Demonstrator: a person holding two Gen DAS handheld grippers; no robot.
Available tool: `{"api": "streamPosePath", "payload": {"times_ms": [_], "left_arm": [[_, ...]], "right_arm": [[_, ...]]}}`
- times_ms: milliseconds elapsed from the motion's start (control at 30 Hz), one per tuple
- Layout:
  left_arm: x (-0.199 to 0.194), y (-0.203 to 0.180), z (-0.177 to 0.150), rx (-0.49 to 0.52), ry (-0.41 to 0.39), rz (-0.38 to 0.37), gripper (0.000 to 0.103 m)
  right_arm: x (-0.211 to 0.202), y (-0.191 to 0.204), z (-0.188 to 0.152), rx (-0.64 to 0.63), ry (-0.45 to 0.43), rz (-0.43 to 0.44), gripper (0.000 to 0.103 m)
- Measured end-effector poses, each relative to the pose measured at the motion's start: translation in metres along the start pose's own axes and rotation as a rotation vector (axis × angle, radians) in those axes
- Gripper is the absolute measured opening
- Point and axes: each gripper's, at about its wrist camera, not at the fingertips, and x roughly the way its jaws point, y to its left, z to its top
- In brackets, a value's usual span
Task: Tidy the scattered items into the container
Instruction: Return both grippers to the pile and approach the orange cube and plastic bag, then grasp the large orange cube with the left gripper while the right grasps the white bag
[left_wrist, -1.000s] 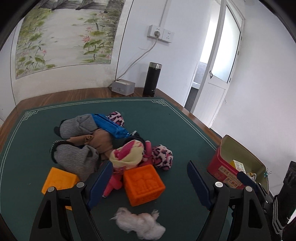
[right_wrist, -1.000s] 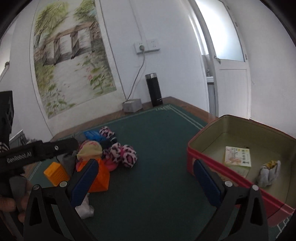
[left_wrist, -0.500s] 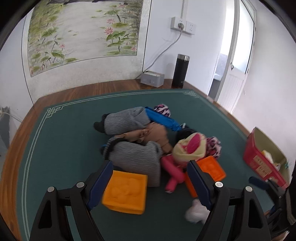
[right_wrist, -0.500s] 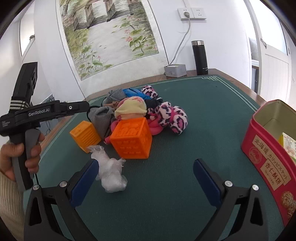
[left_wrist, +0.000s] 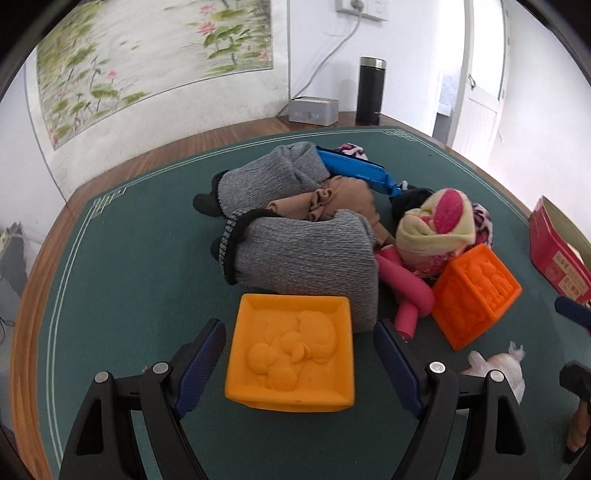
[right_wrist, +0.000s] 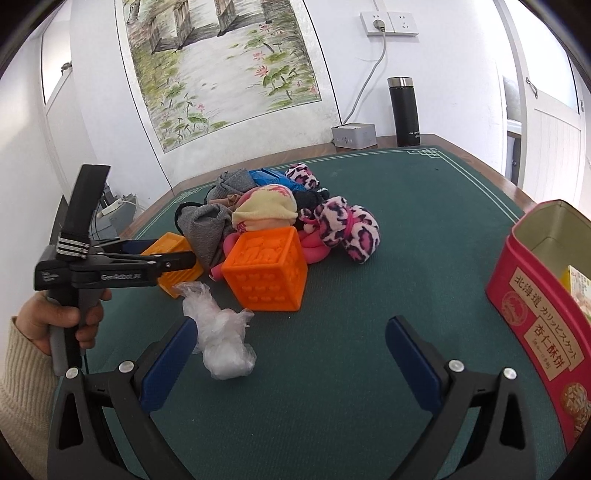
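Where lettering shows, left gripper (right_wrist: 177, 260) reads "GenRobot.AI".

Against the white wall, a hanging lotus painting (right_wrist: 221, 70). Right of it, a double wall socket (right_wrist: 388, 23) with a grey cable (right_wrist: 364, 86) running down to a small grey box (right_wrist: 353, 136) on the wooden surface (left_wrist: 236, 134). Just beside the box, upright, a black flask (right_wrist: 403, 110). Far right, a white door (left_wrist: 480, 99).
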Motion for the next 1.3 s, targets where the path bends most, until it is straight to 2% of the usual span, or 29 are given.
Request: {"api": "streamPosePath", "payload": {"times_ms": [67, 100, 367, 533, 833, 900, 967, 1000, 1067, 1167, 1300], "left_arm": [[0.002, 0.005, -0.002, -0.032, 0.001, -0.027, 0.062], [0.002, 0.007, -0.003, -0.044, 0.001, -0.036, 0.055], [-0.006, 0.002, -0.003, -0.028, -0.04, 0.012, 0.054], [-0.02, 0.004, 0.001, -0.039, -0.075, 0.003, 0.054], [-0.034, 0.017, 0.011, -0.096, -0.129, -0.009, 0.054], [-0.035, 0.017, 0.012, -0.101, -0.131, -0.01, 0.054], [-0.036, 0.017, 0.013, -0.106, -0.134, -0.013, 0.054], [-0.036, 0.017, 0.013, -0.105, -0.135, -0.015, 0.054], [-0.037, 0.015, 0.014, -0.102, -0.138, -0.02, 0.054], [-0.04, 0.011, 0.016, -0.096, -0.146, -0.029, 0.054], [-0.044, 0.004, 0.018, -0.087, -0.161, -0.047, 0.054]], "right_arm": [[0.001, 0.001, 0.0, -0.006, 0.003, 0.005, 0.102], [0.001, 0.002, 0.0, -0.009, 0.005, 0.008, 0.102], [0.004, 0.009, 0.0, -0.039, 0.018, 0.048, 0.102], [0.019, 0.011, 0.006, 0.006, 0.1, 0.089, 0.102], [0.045, 0.043, 0.011, -0.094, 0.149, 0.07, 0.101], [0.051, 0.049, 0.008, -0.123, 0.161, 0.049, 0.095], [0.058, 0.053, 0.005, -0.142, 0.186, 0.041, 0.071], [0.061, 0.054, 0.004, -0.147, 0.202, 0.04, 0.067], [0.063, 0.052, 0.004, -0.14, 0.21, 0.038, 0.05], [0.061, 0.047, 0.004, -0.116, 0.198, 0.034, 0.043], [0.051, 0.039, 0.004, -0.084, 0.159, 0.022, 0.04]]}}
